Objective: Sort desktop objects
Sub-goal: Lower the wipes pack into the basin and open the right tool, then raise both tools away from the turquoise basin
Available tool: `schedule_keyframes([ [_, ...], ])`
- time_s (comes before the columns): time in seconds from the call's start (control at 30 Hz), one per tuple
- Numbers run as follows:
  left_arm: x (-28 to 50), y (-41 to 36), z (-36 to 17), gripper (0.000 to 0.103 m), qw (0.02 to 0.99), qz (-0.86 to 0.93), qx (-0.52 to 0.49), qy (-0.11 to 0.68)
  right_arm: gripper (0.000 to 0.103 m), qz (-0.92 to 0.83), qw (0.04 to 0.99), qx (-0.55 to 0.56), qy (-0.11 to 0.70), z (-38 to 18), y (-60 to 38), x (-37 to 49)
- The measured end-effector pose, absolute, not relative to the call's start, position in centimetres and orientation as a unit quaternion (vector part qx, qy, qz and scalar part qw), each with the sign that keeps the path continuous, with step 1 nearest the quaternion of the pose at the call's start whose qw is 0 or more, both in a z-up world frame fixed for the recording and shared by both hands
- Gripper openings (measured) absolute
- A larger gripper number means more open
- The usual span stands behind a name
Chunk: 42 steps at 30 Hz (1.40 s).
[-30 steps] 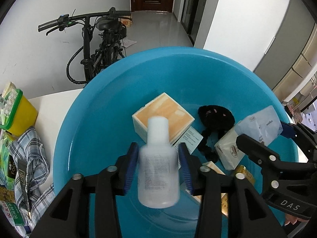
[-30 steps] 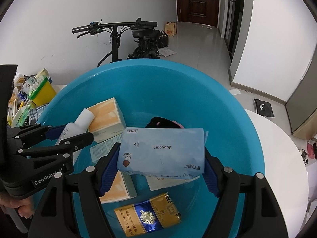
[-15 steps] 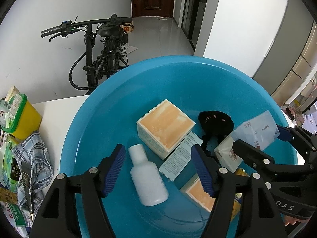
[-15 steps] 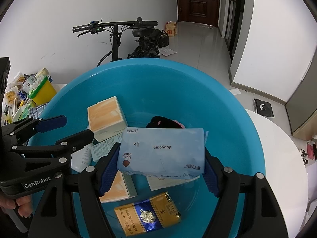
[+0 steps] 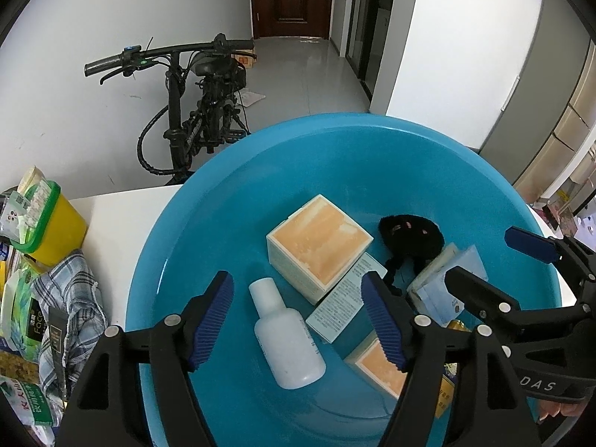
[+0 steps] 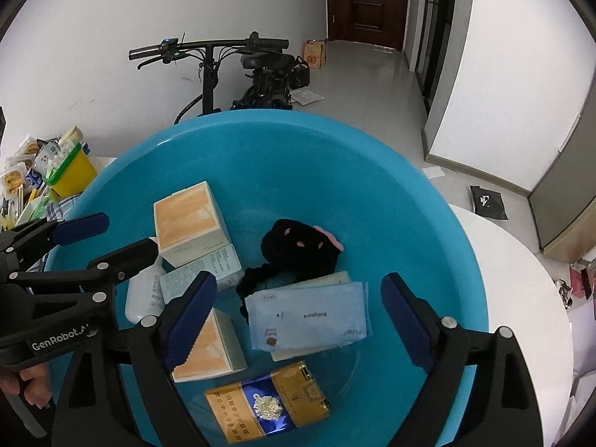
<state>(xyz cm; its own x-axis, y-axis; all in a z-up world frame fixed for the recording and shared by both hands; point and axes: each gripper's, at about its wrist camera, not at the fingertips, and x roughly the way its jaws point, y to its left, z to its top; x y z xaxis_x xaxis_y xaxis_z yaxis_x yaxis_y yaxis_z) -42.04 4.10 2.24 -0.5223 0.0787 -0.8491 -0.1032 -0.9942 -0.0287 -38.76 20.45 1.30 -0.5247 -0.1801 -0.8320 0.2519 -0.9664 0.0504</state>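
Both grippers hang over the blue basin (image 5: 231, 193), jaws opening and empty: the left gripper (image 5: 298, 320) above the white bottle (image 5: 287, 342), the right gripper (image 6: 298, 320) above the pale-blue wipes pack (image 6: 309, 316), each lying flat inside.

Both wrist cams close above, angled down; share blue basin (image 5: 231, 201) (image 6: 439, 231).

Both grippers (image 5: 298, 320) (image 6: 298, 316) are black with ribbed blue pads, silver screws and white lettering.
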Motion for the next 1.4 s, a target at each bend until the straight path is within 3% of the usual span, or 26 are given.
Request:
schedule_keyframes([
  [0.17, -41.9, 4.0, 2.7, 0.078, 0.049, 0.877, -0.477, 0.01, 0.089, -0.875, 0.116, 0.469, 0.036, 1.5, 20.8, -38.9],
  [0.23, -41.8, 4.0, 3.0, 0.084, 0.048, 0.882, -0.468, 0.007, 0.089, -0.877, 0.11, 0.466, 0.035, 1.6, 21.0, -38.9],
  [0.5, -40.7, 3.0, 5.4, 0.085, 0.042, 0.912, -0.408, -0.016, 0.089, -0.905, 0.099, 0.413, 0.004, 4.0, 22.3, -38.2],
  [0.87, -37.1, 2.0, 10.1, 0.089, 0.042, 0.967, -0.25, -0.032, 0.101, -0.965, 0.074, 0.251, 0.019, 9.3, 22.9, -34.8],
  [0.97, -36.0, 1.9, 11.3, 0.096, 0.04, 0.976, -0.211, -0.028, 0.102, -0.976, 0.074, 0.202, -0.013, 10.5, 23.8, -33.9],
  [1.0, -35.5, 1.9, 11.7, 0.103, 0.04, 0.98, -0.195, -0.027, 0.102, -0.979, 0.077, 0.188, -0.027, 10.8, 24.2, -33.6],
  [1.17, -33.3, 1.4, 13.4, 0.103, 0.02, 0.993, -0.116, -0.029, 0.102, -0.986, 0.087, 0.127, -0.066, 12.5, 25.7, -32.0],
  [1.4, -32.4, 0.6, 14.4, 0.103, 0.033, 0.993, -0.103, -0.048, 0.103, -0.994, 0.071, 0.066, -0.039, 13.8, 25.1, -30.5],
])
